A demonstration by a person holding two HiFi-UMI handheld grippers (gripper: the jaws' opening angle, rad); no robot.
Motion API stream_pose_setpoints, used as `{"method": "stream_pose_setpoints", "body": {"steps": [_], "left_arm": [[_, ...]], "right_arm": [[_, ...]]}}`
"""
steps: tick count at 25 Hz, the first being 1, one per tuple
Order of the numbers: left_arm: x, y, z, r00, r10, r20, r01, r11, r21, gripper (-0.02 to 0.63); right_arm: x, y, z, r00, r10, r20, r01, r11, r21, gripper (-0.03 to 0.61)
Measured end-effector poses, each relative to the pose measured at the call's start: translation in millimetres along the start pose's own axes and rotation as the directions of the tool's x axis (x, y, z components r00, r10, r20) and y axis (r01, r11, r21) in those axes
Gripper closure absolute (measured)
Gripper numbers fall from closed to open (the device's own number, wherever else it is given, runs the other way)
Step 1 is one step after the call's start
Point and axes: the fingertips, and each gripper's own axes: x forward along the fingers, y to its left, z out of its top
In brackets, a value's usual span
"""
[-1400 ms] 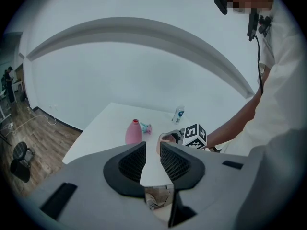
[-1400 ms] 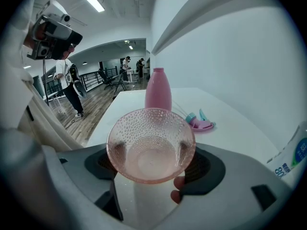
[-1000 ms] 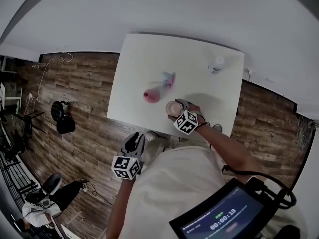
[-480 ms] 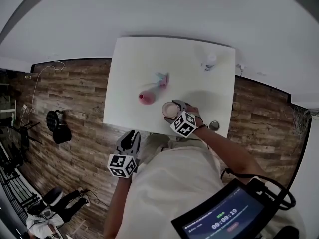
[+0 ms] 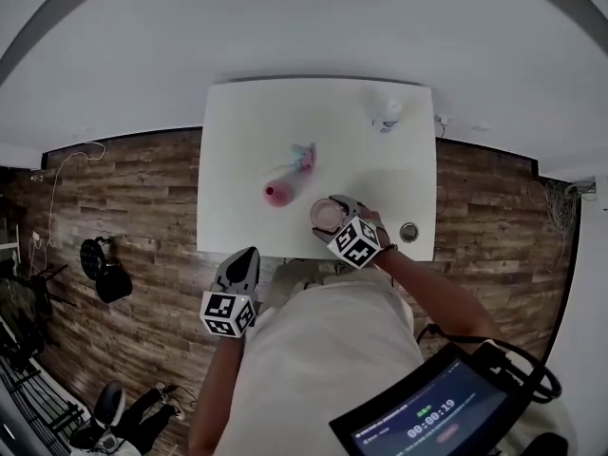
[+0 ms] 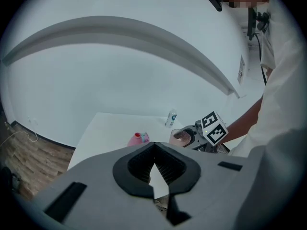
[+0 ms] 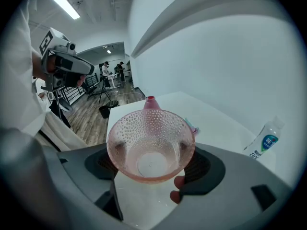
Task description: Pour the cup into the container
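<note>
Overhead, a white rectangular table (image 5: 247, 122) stands with its far edge against a plain white wall (image 5: 304, 27), on a floor of dark, grainy wooden planks (image 5: 123, 188). In the right gripper view, the right gripper (image 7: 152, 164) clamps a translucent pink cup (image 7: 149, 138), dimpled all over and flared like a funnel, low in the frame above the table's near edge. Just up and left of it, the pink container (image 5: 276, 192) with its small round mouth rests on the tabletop. A small white bottle (image 5: 387, 114) stands at the table's upper right corner. The left gripper (image 5: 245, 257), jaws together on nothing, hangs off the table at lower left.
</note>
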Motion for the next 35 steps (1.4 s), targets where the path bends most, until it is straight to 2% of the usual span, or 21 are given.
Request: {"method": "stream_pose_setpoints", "body": {"steps": [5, 12, 16, 28, 35], "left_arm": [[-6.5, 18.0, -2.2, 0.999, -0.051, -0.006, 0.051, 0.998, 0.024, 0.603], [13.8, 41.5, 15.5, 0.993, -0.115, -0.037, 0.116, 0.992, 0.051, 0.603], [10.2, 53.1, 21.3, 0.986, -0.16, -0.039, 0.162, 0.984, 0.075, 0.603], [24.8, 64.5, 40.1, 0.951, -0.305, -0.061, 0.31, 0.939, 0.151, 0.603], [33.4, 78.1, 40.2, 0.933, -0.351, -0.082, 0.36, 0.916, 0.175, 0.603]], "right_arm": [[-7.0, 18.2, 12.3, 0.999, -0.033, -0.016, 0.034, 0.999, 0.033, 0.199], [-12.7, 0.7, 31.5, 0.997, -0.063, -0.037, 0.067, 0.993, 0.096, 0.199], [-16.9, 5.2, 43.4, 0.995, -0.094, -0.038, 0.098, 0.987, 0.13, 0.198], [-22.5, 13.5, 58.6, 0.984, -0.165, -0.066, 0.175, 0.965, 0.197, 0.199], [-18.1, 20.3, 68.2, 0.978, -0.184, -0.097, 0.202, 0.954, 0.221, 0.199]]}}
